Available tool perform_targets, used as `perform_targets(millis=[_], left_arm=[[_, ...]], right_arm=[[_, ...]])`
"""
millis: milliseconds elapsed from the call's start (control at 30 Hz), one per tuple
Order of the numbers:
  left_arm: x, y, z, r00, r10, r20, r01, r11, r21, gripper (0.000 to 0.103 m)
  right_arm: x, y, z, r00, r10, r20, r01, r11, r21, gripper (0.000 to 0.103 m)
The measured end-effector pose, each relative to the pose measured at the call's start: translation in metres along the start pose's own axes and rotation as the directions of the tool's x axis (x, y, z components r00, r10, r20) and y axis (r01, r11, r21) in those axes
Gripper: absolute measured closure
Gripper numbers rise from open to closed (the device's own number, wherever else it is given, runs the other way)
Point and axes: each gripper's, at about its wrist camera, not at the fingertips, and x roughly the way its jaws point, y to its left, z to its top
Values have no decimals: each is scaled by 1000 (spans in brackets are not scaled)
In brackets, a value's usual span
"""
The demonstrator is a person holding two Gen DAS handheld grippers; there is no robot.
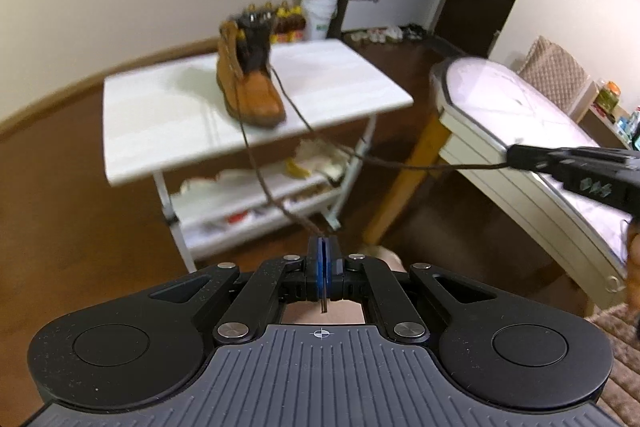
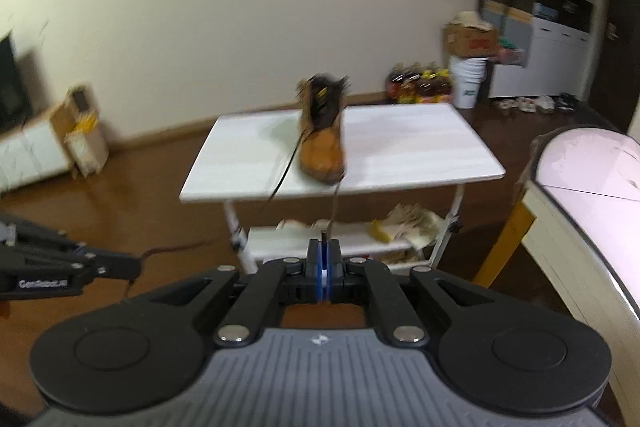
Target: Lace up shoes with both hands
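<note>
1. Tan suede ankle boot with dark tongue and collar (image 1: 250, 83): stood upright on the tabletop, upper centre of the left wrist view, toe towards the cameras. Blurred in both views; how many eyelets were threaded could not be told.

2. Dark brown cord lace, left strand (image 1: 256, 163): ran from the boot over the near table edge down to the left gripper (image 1: 322, 243), lower centre of frame. Jaws clenched on it, a short tip poking out behind the blue pads. Judged held far back so as to draw the strand taut.

3. Dark brown cord lace, right strand (image 1: 400, 165): ran from the boot's right side towards the right edge of the frame, ending at the right gripper (image 1: 514, 155). In the right wrist view that strand (image 2: 335, 201) rose from the closed pads to the toe; jaws clenched on it. The two ends were kept well apart, probably to even the tension before the next crossing.

4. White rectangular folding table with pale metal legs (image 1: 352, 75): carried the boot only; a lower shelf held crumpled pale cloths or paper.

5. Room: dark brown wooden floor (image 1: 60, 187); cream wall; cardboard box on a white bucket and bottles, upper centre; white oval-ended table with wooden leg (image 1: 500, 95), right of frame.
</note>
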Motion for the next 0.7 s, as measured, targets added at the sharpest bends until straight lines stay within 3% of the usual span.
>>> perform_targets(millis=[133,233,367,433,467,567,600,700], left_arm=[[17,39,46,996,70,63,-73,996,50,102],[36,81,96,980,144,138,-157,984,83,102],[75,136,164,955,196,221,-224,969,108,102],[97,153,188,956,187,225,-221,965,139,102],[121,166,206,963,171,206,-208,962,175,102],[176,190,227,986,124,110,-149,957,248,102],[192,196,232,991,113,74,-128,956,265,102],[264,222,243,994,55,-92,-25,952,305,101]], right_arm=[[6,-31,35,994,-78,77,75,996,42,100],[21,-49,61,983,-143,113,136,989,64,100],[54,-73,107,948,-264,178,253,964,83,100],[74,-68,135,913,-330,239,327,944,54,100],[85,-64,148,893,-359,271,363,931,37,100],[128,-44,179,872,-382,306,405,914,-14,100],[149,-36,190,872,-382,307,410,912,-30,100],[219,-15,207,906,-348,241,373,926,-62,100]])
